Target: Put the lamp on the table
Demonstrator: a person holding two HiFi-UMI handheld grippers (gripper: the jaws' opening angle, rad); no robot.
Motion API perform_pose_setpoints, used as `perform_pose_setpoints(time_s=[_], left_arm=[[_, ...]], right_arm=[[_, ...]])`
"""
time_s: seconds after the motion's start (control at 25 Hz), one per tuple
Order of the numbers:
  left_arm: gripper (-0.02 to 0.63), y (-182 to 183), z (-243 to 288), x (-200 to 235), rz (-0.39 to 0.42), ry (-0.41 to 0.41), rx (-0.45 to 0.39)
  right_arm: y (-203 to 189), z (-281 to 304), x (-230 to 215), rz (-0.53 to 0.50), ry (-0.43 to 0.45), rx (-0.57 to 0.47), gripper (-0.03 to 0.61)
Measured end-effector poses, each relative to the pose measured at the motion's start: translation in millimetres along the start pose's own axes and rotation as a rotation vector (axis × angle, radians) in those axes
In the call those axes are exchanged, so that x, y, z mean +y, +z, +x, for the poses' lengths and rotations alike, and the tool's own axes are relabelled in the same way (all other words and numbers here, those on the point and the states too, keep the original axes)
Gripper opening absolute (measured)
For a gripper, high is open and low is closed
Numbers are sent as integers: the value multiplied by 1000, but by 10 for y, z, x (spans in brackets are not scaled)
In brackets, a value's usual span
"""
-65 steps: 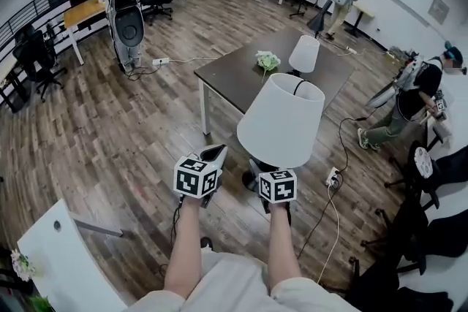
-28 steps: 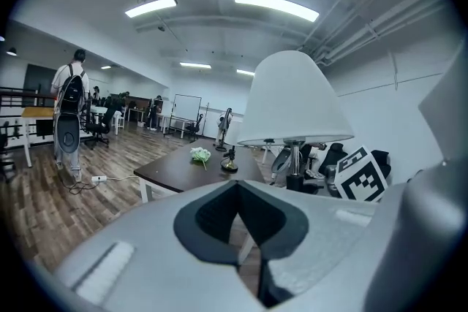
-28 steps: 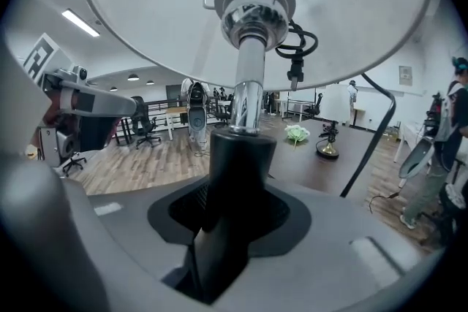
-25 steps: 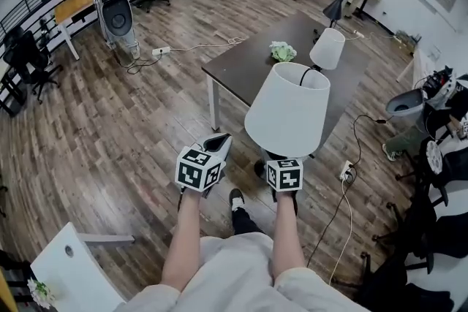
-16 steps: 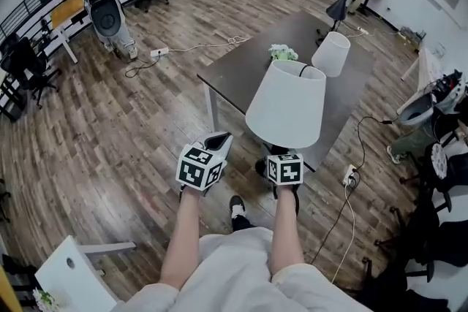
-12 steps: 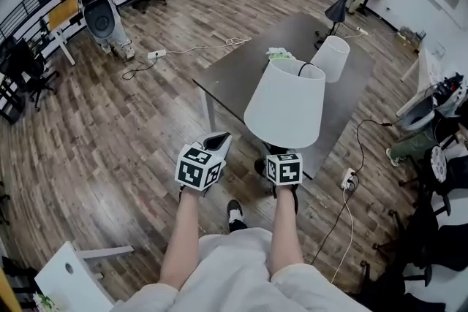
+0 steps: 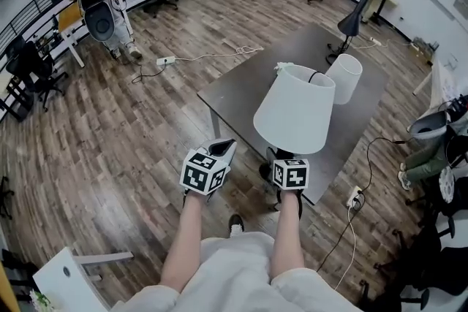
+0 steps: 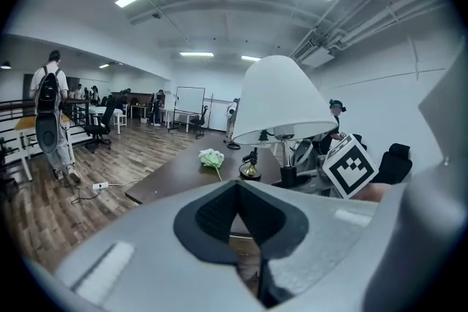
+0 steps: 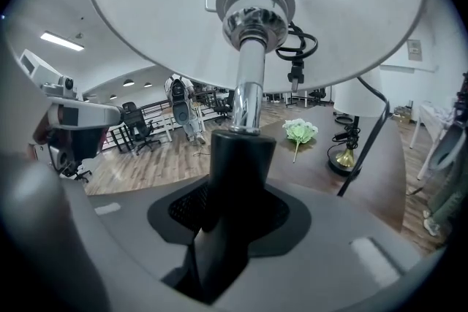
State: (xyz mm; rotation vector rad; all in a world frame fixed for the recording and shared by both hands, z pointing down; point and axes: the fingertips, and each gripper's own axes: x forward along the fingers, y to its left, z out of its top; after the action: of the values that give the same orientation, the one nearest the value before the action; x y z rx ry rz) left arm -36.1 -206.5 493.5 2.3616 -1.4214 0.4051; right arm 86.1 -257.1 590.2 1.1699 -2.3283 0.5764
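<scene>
A lamp with a white shade (image 7: 295, 118) (image 8: 281, 99) (image 9: 248, 4) is held upright over the near edge of the dark table (image 7: 248, 88) (image 8: 172, 175) (image 9: 369, 172). My right gripper (image 7: 289, 175) (image 9: 234, 223) is shut on the lamp's black stem (image 9: 235, 179), below the chrome neck. The lamp's base is hidden. My left gripper (image 7: 208, 168) (image 8: 238, 230) is shut and holds nothing, just left of the lamp.
On the table stand a second white-shaded lamp (image 7: 344, 77) with a brass base (image 9: 342, 157) and a pale green flower (image 8: 212, 157) (image 9: 301, 131). A cable and power strip (image 7: 355, 197) lie on the floor to the right. A person with a backpack (image 7: 99, 4) stands far left.
The table has come closer and the lamp now hangs over its near edge. Both grippers keep their hold and spacing.
</scene>
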Motion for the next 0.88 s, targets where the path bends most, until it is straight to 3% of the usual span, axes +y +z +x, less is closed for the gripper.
perform_pose_setpoints(time_s=[0.56, 0.88], left_arm=[[1, 342, 473, 435, -31, 102, -16], [1, 218, 471, 640, -95, 175, 16]], right_arm=[[650, 557, -271, -54, 115, -71, 164], [634, 687, -315, -34, 152, -77, 166]])
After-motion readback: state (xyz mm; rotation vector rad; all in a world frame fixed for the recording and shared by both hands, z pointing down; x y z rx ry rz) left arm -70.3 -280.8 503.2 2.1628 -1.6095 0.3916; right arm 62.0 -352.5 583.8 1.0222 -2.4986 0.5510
